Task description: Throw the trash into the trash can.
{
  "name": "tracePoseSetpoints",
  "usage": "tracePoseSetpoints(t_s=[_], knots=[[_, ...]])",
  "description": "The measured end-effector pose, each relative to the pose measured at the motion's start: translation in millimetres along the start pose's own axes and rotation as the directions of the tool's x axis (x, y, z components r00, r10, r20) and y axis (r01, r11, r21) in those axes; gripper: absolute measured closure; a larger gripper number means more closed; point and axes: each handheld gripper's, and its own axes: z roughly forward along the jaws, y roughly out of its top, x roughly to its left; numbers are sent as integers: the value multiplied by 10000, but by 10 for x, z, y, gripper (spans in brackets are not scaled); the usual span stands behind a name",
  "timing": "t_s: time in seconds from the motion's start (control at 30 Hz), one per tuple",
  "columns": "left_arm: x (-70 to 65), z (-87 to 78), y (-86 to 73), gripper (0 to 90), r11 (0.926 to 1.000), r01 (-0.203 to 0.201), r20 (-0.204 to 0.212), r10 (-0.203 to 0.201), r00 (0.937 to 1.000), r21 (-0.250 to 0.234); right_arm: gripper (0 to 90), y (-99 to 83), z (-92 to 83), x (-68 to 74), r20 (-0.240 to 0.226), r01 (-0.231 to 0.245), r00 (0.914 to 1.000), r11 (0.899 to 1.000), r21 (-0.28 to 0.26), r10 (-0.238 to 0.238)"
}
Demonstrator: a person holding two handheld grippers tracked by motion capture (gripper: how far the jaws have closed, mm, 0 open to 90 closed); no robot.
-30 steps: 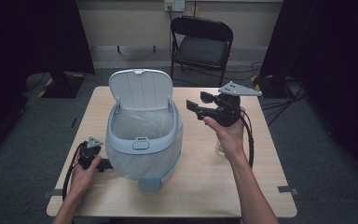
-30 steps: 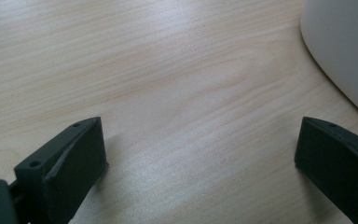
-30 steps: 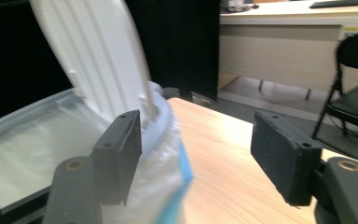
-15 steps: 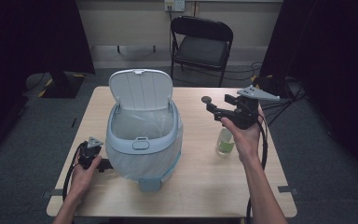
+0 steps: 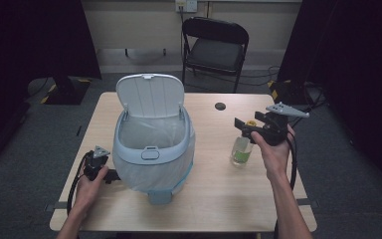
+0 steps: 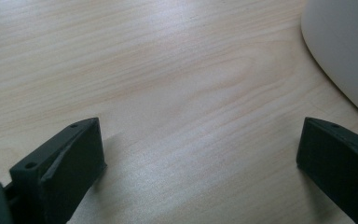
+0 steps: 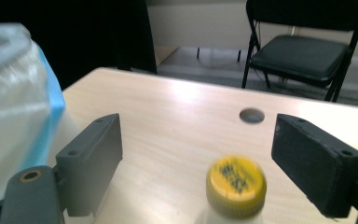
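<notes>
Now the bottle [image 5: 240,151] is seen standing upright on the table [image 5: 214,199], to the right of the bin [image 5: 151,154] and well apart from it. It has a yellow cap [image 7: 236,183] and a bit of green at the bottom. The right gripper [image 5: 246,128] is held just over the cap. Its jaws have just been opening and are now spread wide, with the cap low between them but not touched by either one. Nothing is gripped. The left gripper [image 5: 110,175] is held low at the left side of the bin, right by its wall. Its jaws are spread wide too, and only bare wood is seen between them. The bin's lid [image 5: 150,95] is stood up and open.
</notes>
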Motion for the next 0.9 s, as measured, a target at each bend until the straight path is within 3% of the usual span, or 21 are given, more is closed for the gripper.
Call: tracePoseSetpoints(t_s=[0.13,0.4,0.43,0.53,0.57,0.67,0.9], knots=[[0,0,0,2,10000,1,0,-1,10000,3,152,-190,52,-66,164,-2,9999,9992,410,-5],[0,0,0,2,10000,0,0,0,10000,4,153,-449,76,-156,7,-199,9998,9970,750,199],[0,0,0,2,10000,3,-1,-3,10000,2,152,-526,92,-171,47,-521,9986,9960,730,519],[-2,-1,-1,2,10000,12,-16,-12,10000,3,142,-631,124,-179,81,-683,9977,9950,723,679],[-4,-3,-1,2,10000,9,-44,-9,10000,12,140,-693,157,-195,306,-624,9978,9923,1070,595],[-5,-3,-1,3,10000,13,-55,-13,10000,11,146,-742,145,-215,210,-705,9974,9927,980,688],[-5,-3,-1,3,10000,15,-47,-15,10000,11,149,-953,249,-279,508,-413,9982,9828,1799,327]])
